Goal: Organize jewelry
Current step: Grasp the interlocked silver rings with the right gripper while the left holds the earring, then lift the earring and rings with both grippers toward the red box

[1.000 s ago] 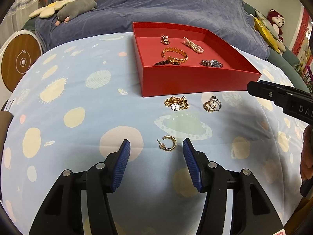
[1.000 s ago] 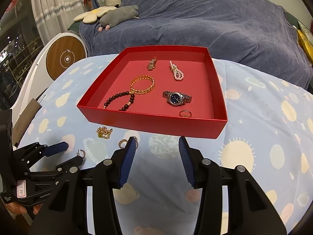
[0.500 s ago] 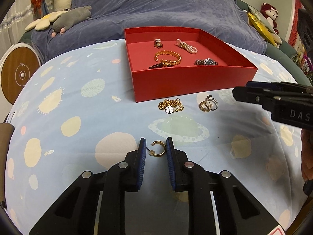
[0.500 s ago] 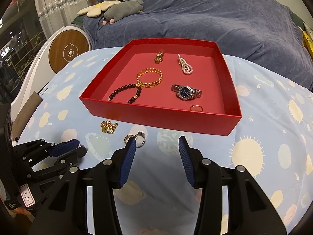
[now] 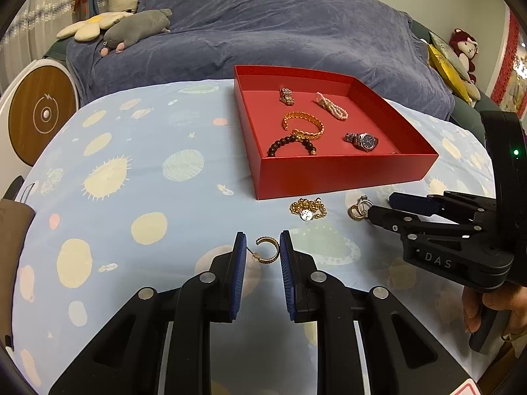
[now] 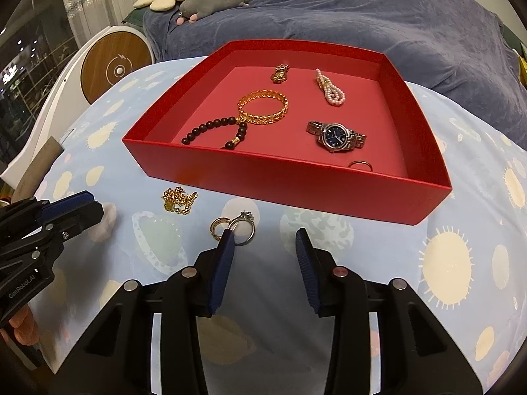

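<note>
Jewelry mostly sits in the red box (image 6: 296,177); left tool (image 5: 263,253) pinches the gold hoop earring (image 5: 267,254), right tool (image 6: 264,242) spread near two rings (image 6: 230,227); chain (image 5: 308,209) waits on the table.

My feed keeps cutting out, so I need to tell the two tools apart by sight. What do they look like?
Both are black plastic frames with silver rivets and ribbed blue pads. The left tool carries white GenRobot.AI lettering on its side, readable in the right wrist view. The right tool shows white letters DAS and a round black body with a green light.
</note>
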Tool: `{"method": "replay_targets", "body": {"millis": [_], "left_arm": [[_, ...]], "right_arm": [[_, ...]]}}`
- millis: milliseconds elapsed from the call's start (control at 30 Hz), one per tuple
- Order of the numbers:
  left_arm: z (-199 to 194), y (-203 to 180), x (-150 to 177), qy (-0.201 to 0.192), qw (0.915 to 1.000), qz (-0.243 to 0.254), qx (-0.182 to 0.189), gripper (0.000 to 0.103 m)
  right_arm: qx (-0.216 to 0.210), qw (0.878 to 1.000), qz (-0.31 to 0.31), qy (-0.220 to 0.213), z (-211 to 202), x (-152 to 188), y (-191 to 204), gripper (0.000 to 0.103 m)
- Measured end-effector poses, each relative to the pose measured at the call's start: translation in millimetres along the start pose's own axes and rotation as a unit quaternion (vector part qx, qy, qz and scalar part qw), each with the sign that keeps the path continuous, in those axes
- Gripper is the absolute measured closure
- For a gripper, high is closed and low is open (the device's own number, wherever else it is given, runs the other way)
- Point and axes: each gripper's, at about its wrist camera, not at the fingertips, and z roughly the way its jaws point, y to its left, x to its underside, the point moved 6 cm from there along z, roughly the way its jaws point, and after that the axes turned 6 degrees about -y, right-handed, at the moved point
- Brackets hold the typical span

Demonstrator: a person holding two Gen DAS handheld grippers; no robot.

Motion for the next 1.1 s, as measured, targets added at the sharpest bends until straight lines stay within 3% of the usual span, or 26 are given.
{"method": "replay_targets", "body": {"millis": [267, 467, 633, 1100], "left_arm": [[-1, 1, 0, 0.0, 1.0, -0.004, 0.001, 0.085], [-2, 1, -2, 0.0, 1.0, -0.007, 0.003, 0.085], [-2, 3, -5, -0.002, 0.9999, -0.011, 0.006, 0.085], [2, -6, -9, -0.001, 0.9999, -0.009, 0.013, 0.085]], "right_arm": [[-0.005, 1.0, -0.029, -0.008, 8, -2, 19, 0.065], [-0.01, 0.999, -0.03, -0.008, 9, -6, 17, 0.081], [-0.031, 0.999, -0.021, 0.008, 1, 1, 20, 0.081], [-0.033, 0.999, -0.035, 0.023, -8, 14, 19, 0.081]]}}
